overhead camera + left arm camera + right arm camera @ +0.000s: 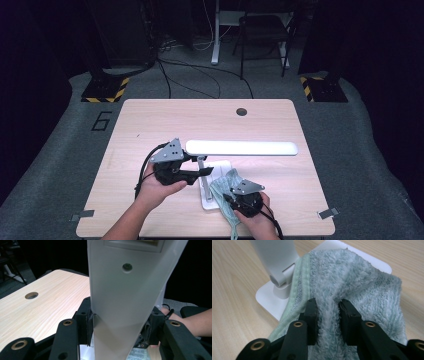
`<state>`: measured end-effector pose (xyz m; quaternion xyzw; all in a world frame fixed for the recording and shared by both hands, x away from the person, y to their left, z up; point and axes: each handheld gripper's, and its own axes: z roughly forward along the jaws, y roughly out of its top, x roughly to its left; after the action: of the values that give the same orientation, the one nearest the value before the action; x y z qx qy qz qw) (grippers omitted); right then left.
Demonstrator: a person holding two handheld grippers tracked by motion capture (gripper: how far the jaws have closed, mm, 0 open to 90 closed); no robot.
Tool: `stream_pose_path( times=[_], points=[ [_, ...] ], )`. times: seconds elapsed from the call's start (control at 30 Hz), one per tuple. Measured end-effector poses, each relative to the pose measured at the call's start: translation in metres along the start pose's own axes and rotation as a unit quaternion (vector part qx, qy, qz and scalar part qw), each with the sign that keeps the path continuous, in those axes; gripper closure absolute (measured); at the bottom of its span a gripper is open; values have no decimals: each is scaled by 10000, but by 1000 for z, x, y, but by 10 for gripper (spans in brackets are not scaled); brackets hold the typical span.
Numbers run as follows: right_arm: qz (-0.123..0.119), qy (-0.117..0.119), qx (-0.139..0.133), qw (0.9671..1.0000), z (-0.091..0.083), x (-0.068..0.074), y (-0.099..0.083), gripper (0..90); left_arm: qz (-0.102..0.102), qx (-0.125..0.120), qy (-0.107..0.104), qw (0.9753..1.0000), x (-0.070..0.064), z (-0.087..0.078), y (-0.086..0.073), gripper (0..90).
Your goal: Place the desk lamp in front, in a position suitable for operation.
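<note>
My left claw is clamped on the white lamp's arm; my right claw pinches the green towel over the lamp base on the desk

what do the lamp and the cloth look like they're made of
Lamp: probably plastic, smooth matte white with an even soft sheen, its stem clamped in the left gripper. Cloth: pale green terry or microfibre, fuzzy pile with a stitched hem, pinched in the right gripper.

1 lamp, 1 cloth.
</note>
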<state>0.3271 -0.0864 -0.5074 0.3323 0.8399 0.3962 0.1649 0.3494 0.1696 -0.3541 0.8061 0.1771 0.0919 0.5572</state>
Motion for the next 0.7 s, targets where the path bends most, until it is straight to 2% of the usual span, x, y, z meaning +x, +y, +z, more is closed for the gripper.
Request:
stream_pose_path(
  times=[0.07, 0.2, 0.33, 0.43, 0.5, 0.57, 0.6, 0.63, 0.7],
  points=[
    [-18, 6, 11, 10000, 2, -4, 1, 707, -9, -3, -3, 10000, 0, 0, 0, 521],
    [113, -35, -9, 9999, 10, -14, 6, 713, -22, 28, -11, 10000, 0, 0, 0, 521],
    [233, -153, 123, 9995, 20, -28, 15, 714, -32, 22, -20, 10000, 1, 1, 0, 521],
    [268, -195, 173, 9993, 24, -32, 20, 714, -25, 25, -31, 10000, 1, 1, 0, 521],
    [150, -237, 203, 9994, 30, -40, 25, 715, -14, 3, -42, 10000, 1, 1, 0, 521],
    [244, -262, 207, 9991, 36, -47, 30, 716, -13, -3, -44, 10000, 1, 1, 0, 521],
    [492, -299, 158, 9982, 43, -54, 34, 718, -22, -21, -69, 10000, 1, 1, -1, 521],
    [492, -299, 158, 9982, 43, -54, 34, 718, -22, -21, -69, 10000, 1, 1, -1, 521],
    [703, -299, 193, 9969, 48, -62, 40, 721, -14, -21, -79, 10000, 1, 1, -1, 521]
  ],
)
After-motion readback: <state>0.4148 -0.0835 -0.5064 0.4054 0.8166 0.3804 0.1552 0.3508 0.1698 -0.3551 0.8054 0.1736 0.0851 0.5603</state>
